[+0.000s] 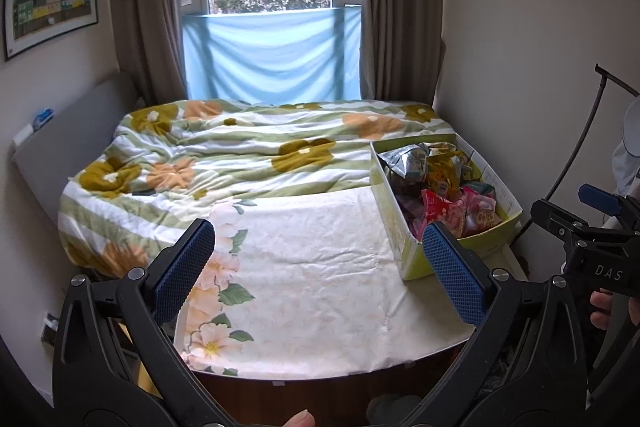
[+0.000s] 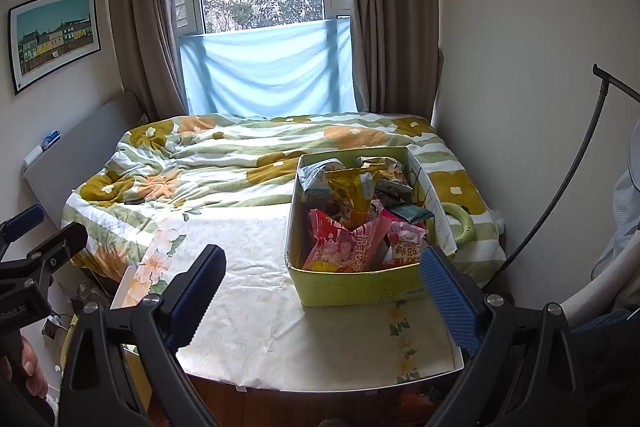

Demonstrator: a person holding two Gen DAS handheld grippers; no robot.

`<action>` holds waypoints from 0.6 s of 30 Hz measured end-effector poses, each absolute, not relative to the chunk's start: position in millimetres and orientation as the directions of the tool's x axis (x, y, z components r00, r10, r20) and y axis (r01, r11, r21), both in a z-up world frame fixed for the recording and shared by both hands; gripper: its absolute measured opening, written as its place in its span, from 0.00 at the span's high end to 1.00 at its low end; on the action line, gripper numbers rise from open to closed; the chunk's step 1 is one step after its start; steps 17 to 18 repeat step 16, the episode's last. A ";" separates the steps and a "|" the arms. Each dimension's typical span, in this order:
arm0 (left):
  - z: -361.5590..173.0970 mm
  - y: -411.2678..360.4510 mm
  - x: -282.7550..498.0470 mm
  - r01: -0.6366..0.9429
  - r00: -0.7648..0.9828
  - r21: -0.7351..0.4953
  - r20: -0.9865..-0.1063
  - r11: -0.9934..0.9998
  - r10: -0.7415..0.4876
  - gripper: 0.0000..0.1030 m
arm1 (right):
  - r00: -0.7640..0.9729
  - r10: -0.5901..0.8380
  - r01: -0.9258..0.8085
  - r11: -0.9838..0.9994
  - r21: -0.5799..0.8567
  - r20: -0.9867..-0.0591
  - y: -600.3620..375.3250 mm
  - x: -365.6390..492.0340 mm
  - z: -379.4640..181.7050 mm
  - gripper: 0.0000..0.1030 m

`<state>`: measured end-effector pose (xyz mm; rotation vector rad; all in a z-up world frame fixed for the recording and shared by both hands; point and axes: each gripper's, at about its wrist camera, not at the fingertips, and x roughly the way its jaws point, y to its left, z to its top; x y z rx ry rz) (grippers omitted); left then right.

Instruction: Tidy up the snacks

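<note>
A green cardboard box (image 2: 360,287) full of mixed snack packets (image 2: 348,223) stands on a white floral cloth (image 2: 260,267) on the bed. In the left wrist view the box (image 1: 404,247) is at the right, with red and pink packets (image 1: 460,207) near its front. My left gripper (image 1: 320,267) is open and empty, held over the near edge of the cloth, left of the box. My right gripper (image 2: 320,287) is open and empty, just in front of the box's near wall. Each gripper also shows in the other's view, the right one (image 1: 600,227) and the left one (image 2: 24,255).
The bed carries a rumpled green and orange flowered quilt (image 2: 240,155). A green ring (image 2: 460,223) lies right of the box. A grey headboard (image 1: 68,147) runs along the left wall. The window with curtains (image 1: 272,7) is behind the bed. A dark stand (image 2: 560,179) leans at the right.
</note>
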<state>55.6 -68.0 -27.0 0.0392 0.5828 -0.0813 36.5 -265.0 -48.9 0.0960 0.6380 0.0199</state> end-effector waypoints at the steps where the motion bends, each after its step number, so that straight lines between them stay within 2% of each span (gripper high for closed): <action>1: -26.7 -67.9 54.6 0.089 0.833 0.008 -0.549 0.996 -0.070 0.00 | 0.803 0.047 0.012 0.995 0.094 -0.594 -265.5 37.2 -48.8 0.06; 10: -19.5 -65.1 47.3 0.085 0.844 -0.028 -0.529 0.996 -0.087 0.00 | 0.805 0.050 0.010 0.995 0.097 -0.591 -264.3 36.6 -47.4 0.06; 18: -17.1 -67.0 42.2 0.075 0.857 -0.012 -0.510 0.997 -0.070 0.00 | 0.807 0.054 0.007 0.995 0.102 -0.588 -261.0 35.1 -45.7 0.06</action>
